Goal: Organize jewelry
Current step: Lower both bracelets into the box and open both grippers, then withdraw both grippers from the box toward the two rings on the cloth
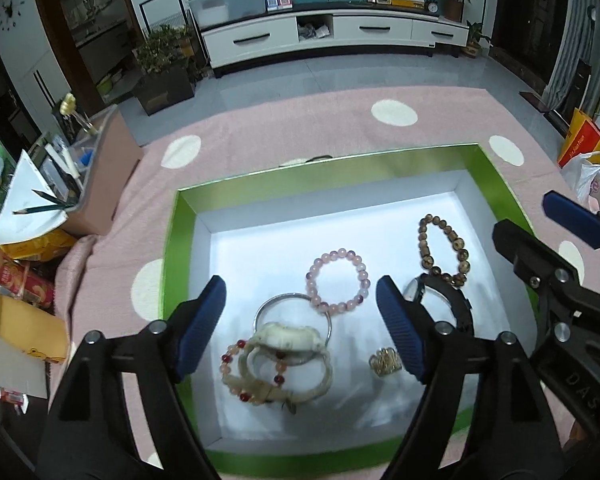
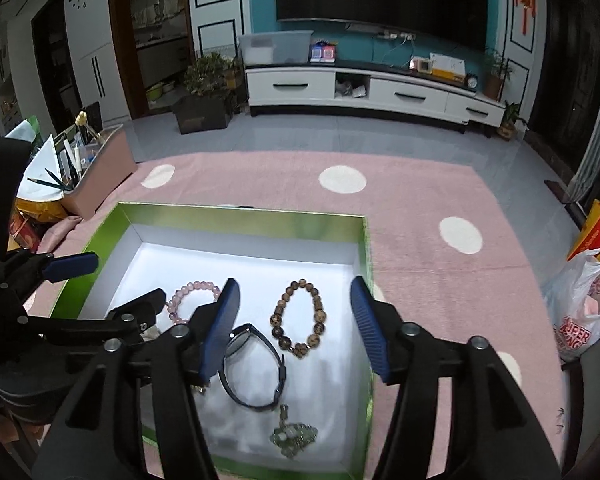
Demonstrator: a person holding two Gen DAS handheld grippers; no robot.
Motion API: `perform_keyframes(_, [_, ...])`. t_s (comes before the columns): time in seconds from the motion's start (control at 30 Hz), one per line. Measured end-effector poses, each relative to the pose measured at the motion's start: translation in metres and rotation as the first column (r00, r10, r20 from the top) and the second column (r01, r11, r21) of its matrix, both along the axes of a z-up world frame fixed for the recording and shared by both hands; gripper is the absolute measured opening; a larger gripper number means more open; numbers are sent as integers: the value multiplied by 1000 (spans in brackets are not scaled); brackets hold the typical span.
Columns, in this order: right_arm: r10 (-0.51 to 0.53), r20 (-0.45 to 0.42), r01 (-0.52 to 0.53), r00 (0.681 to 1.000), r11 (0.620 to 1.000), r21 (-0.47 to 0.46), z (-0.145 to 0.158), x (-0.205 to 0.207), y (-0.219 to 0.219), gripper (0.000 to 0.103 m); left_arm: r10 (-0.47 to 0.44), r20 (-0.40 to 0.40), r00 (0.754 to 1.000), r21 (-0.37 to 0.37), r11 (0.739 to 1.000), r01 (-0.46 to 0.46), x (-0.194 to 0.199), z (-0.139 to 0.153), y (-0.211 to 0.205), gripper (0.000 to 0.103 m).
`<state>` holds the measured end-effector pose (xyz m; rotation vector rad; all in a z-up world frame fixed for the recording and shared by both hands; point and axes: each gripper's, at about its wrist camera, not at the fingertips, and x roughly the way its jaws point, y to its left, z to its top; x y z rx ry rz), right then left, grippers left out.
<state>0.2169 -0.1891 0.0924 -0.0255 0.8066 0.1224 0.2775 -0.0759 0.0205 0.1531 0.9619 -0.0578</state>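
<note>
Since every piece of jewelry already lay inside the green-rimmed box (image 1: 172, 240), the pink bead bracelet (image 1: 337, 280) sat mid-floor, the brown bead bracelet (image 2: 299, 317) toward the right wall, and a cream-and-red bangle pile (image 1: 276, 364) overlapped a silver bangle (image 1: 268, 306). Both the left gripper (image 1: 300, 330) and right gripper (image 2: 296, 326) hung released, grasping nothing. Any careless descent could likely snag that tangled pile or nudge the black band (image 2: 256, 372) beneath.

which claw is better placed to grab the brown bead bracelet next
Right. The right claw is open with the brown bead bracelet lying just ahead between its fingers. The left claw hangs over the pink bracelet and the pile beside it.
</note>
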Motion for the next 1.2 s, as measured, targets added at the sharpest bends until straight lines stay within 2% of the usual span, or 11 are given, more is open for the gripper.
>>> perform_keyframes(0.17, [-19,25,19,999,1000,-11,14,-19,-6,67,-1,35,999,14,1000,0,-19,17,1,90])
perform_keyframes(0.27, [-24,38,24,999,1000,-17,21,-31,-7,68,-3,60,998,22,1000,2,-34,25,2,91])
perform_keyframes(0.37, [-27,50,28,998,999,-25,27,-44,-7,75,-4,83,997,31,1000,2,-48,31,5,92])
perform_keyframes(0.53, [-34,69,36,997,999,-24,36,-67,-9,75,-4,116,993,31,1000,1,-71,41,10,93])
perform_keyframes(0.67, [-39,80,41,996,999,-21,41,-86,-10,80,-5,146,989,22,1000,2,-94,48,15,95])
perform_keyframes(0.9, [-59,83,60,995,998,-9,42,-116,-12,84,15,158,987,-11,1000,-13,-126,49,31,96])
perform_keyframes(1.2, [-77,58,75,995,997,29,30,-150,-15,89,62,172,983,-39,998,-56,-168,43,57,100])
